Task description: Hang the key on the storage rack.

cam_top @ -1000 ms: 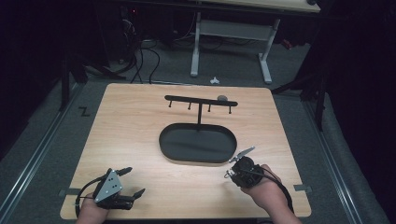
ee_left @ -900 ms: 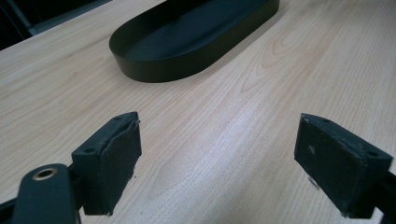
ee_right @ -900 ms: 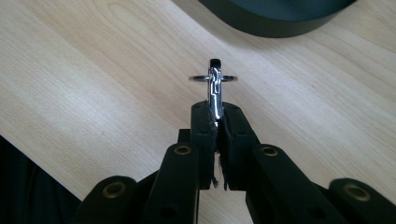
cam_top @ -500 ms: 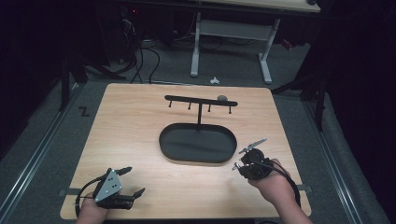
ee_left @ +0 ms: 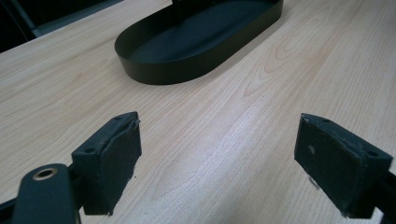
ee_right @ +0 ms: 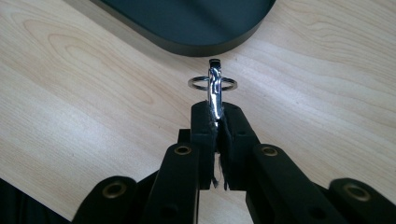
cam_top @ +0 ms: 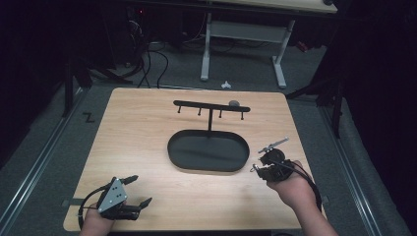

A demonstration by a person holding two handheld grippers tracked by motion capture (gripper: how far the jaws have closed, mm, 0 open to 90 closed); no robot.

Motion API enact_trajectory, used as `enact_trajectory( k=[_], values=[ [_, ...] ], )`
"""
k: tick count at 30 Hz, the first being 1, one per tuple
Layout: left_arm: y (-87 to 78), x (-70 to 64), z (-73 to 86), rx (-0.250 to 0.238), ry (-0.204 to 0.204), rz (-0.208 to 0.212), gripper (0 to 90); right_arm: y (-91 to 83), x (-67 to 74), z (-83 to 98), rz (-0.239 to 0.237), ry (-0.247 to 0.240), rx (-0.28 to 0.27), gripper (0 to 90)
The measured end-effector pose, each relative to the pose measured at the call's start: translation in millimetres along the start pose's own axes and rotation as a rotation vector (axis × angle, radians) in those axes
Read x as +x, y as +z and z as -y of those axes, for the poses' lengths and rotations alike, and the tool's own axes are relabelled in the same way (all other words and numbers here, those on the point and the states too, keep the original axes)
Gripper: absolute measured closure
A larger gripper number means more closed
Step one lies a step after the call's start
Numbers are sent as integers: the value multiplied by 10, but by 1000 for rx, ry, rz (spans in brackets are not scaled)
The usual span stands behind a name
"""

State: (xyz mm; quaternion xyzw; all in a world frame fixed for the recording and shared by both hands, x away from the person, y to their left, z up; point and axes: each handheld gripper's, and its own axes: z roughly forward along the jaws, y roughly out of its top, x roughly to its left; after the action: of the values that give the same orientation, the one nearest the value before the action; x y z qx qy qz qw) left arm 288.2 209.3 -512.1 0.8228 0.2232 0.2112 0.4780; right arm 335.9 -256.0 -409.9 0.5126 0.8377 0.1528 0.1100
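Over the wooden surface (cam_top: 147, 128), right tongs (ee_right: 215, 122) pinch a key ring (ee_right: 213, 84); left tongs (ee_left: 217, 163) gape empty. Next, I judge: hang it on the hook rack (cam_top: 211, 106) beyond.

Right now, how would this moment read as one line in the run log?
right gripper: shut on silver key with ring, above table | left gripper: open, holds nothing | black oval tray with hook rack: untouched

We note a tabletop (cam_top: 147, 128) of pale wood-grain finish, smooth with a slight sheen. The oval tray (ee_left: 187, 51) appears as matt black metal or plastic; we cannot tell which. The key ring (ee_right: 213, 84) is bright polished metal. The fingers (ee_left: 112, 158) carry matt black pads, rough and frayed at their edges.
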Motion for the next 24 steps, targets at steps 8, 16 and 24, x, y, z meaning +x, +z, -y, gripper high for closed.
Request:
enact_trajectory(
  k=[8,16,24],
  values=[
    [6,2,2,4,1,2,153,-85,-36,-95,12,15,-24,850],
    [3,1,0,5,4,1,153,-164,-54,-216,7,21,-37,850],
    [8,-4,0,5,8,1,153,-226,-56,-349,7,17,-40,850]
  ],
)
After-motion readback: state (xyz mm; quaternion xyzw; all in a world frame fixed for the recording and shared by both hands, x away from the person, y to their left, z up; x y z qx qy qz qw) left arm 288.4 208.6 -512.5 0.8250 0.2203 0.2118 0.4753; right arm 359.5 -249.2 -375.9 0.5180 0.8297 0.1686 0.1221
